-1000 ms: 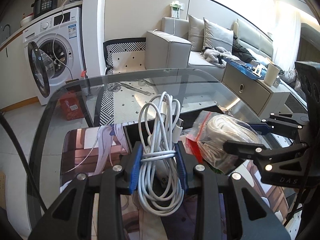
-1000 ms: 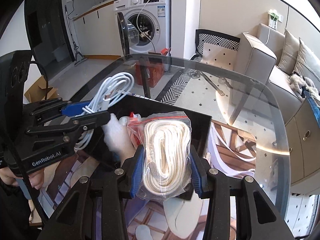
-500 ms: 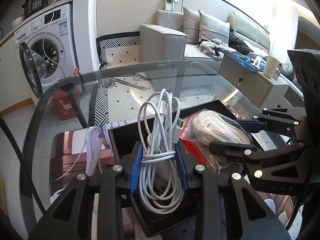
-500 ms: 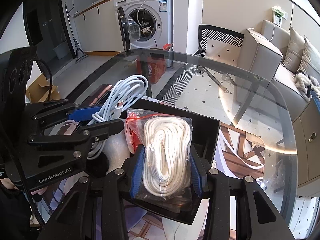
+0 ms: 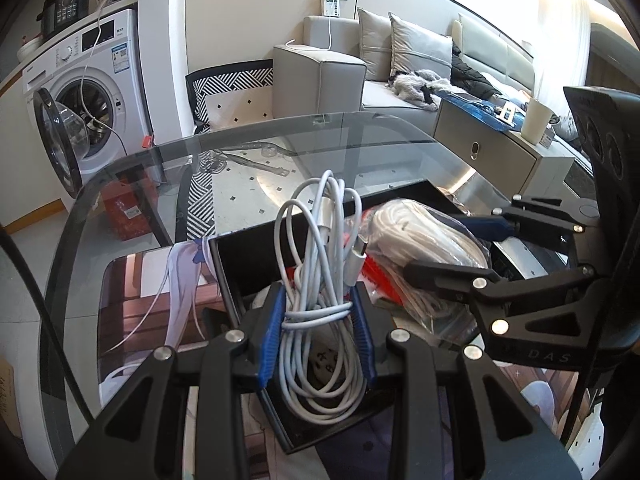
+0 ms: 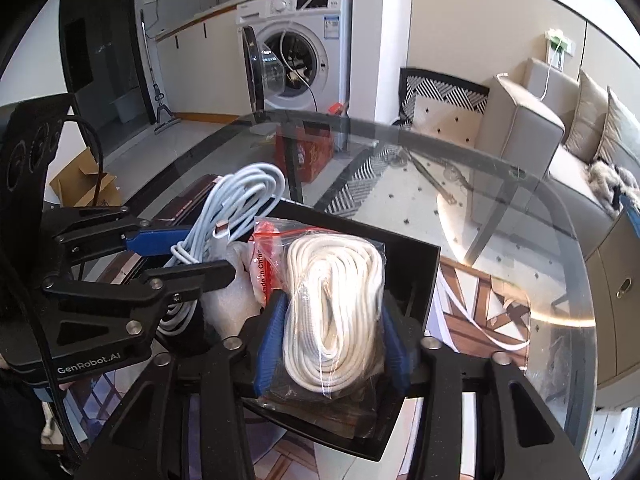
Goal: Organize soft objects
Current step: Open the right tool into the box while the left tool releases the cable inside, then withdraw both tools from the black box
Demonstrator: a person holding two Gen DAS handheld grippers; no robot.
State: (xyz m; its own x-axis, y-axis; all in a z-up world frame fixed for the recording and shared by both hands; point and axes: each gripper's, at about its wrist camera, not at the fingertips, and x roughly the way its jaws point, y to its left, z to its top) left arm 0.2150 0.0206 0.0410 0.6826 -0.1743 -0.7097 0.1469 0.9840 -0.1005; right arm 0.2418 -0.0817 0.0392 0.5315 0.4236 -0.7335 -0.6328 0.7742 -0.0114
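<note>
Hovering over the black rectangular tray point(image 6: 424, 280) on the glass surface point(image 5: 360, 148), our left tool point(image 5: 318, 334) pinches the coiled white charging cable point(image 5: 320, 264), while our right tool's point(image 6: 332, 336) jaws have just been opening around the bagged white rope point(image 6: 336, 300), suggesting a release into the tray.

Home, open-plan living area: grey sofa point(image 5: 404, 80) with cushions, washer point(image 6: 300, 48) beside kitchen counter, patterned rug point(image 5: 232, 88), glass table point(image 5: 360, 140).
</note>
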